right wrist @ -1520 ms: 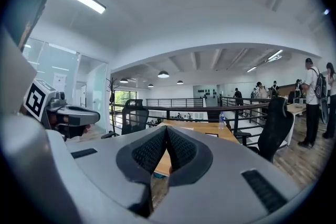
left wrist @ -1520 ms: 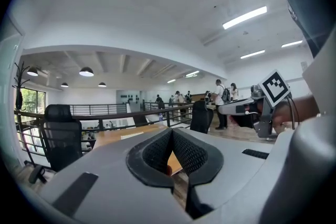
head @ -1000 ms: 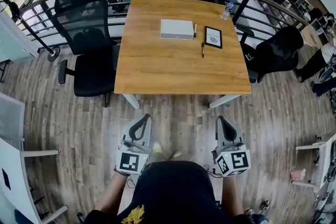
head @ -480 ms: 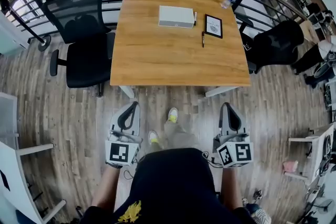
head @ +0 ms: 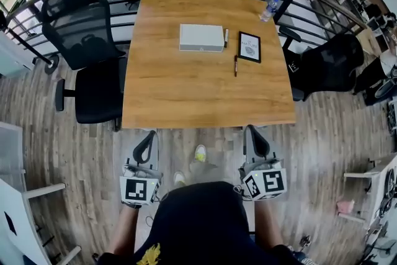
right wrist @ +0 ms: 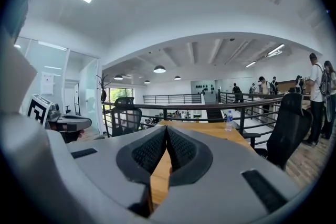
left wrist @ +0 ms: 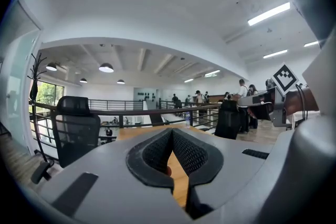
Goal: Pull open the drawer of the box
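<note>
The left gripper point(head: 151, 136) and right gripper point(head: 251, 131) hang just short of the wooden tabletop's point(head: 186, 90) near edge, each with jaws pressed together on nothing. The flat white rectangular box point(head: 201, 38) lies well beyond them, toward the far side.

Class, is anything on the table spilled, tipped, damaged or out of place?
Nothing stands out. The white box, both pens and the framed card lie flat on the table; the water bottle stands upright near its far right corner.
</note>
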`<act>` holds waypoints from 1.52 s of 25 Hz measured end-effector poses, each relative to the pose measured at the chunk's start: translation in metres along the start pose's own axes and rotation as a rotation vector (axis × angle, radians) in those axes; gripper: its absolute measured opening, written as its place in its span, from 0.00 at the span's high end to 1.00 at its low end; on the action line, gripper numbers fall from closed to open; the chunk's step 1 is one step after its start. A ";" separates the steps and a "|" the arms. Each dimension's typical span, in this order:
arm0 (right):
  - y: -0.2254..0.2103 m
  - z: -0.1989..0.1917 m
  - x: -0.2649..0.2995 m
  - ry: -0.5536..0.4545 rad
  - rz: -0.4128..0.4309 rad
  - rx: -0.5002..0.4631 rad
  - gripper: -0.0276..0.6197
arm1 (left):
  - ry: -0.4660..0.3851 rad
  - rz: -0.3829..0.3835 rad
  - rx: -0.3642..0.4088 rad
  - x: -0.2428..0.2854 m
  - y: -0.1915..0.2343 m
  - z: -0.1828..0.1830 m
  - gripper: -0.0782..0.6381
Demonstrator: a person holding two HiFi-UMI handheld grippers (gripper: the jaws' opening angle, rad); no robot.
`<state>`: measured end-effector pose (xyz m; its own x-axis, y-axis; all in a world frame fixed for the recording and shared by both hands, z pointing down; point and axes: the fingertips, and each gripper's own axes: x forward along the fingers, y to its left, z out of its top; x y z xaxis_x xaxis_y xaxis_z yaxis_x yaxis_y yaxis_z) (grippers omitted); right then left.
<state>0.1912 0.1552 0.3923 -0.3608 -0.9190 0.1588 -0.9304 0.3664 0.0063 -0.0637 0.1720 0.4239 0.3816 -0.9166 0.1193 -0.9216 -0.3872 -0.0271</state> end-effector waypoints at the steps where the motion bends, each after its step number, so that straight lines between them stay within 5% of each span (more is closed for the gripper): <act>1: -0.010 0.002 0.011 -0.004 0.004 -0.001 0.96 | 0.006 0.000 0.004 0.015 0.000 0.002 0.87; 11: -0.102 0.000 0.083 0.037 0.050 0.047 0.96 | 0.026 0.079 -0.002 0.126 -0.008 0.029 0.87; 22: -0.105 -0.018 0.174 0.103 0.110 0.065 0.96 | 0.057 0.083 -0.025 0.193 0.028 0.014 0.87; 27: -0.107 -0.032 0.205 0.115 0.041 0.063 0.96 | 0.042 0.054 -0.044 0.225 0.066 0.006 0.87; 32: -0.117 -0.060 0.241 0.160 -0.044 0.007 0.96 | 0.009 0.066 0.044 0.258 0.108 -0.013 0.87; 38: -0.124 -0.101 0.278 0.219 -0.109 0.076 0.95 | 0.048 0.089 -0.016 0.270 0.136 -0.040 0.87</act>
<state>0.2123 -0.1310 0.5357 -0.2434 -0.8960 0.3713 -0.9682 0.2474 -0.0377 -0.0887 -0.1243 0.4921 0.2945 -0.9413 0.1649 -0.9529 -0.3023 -0.0241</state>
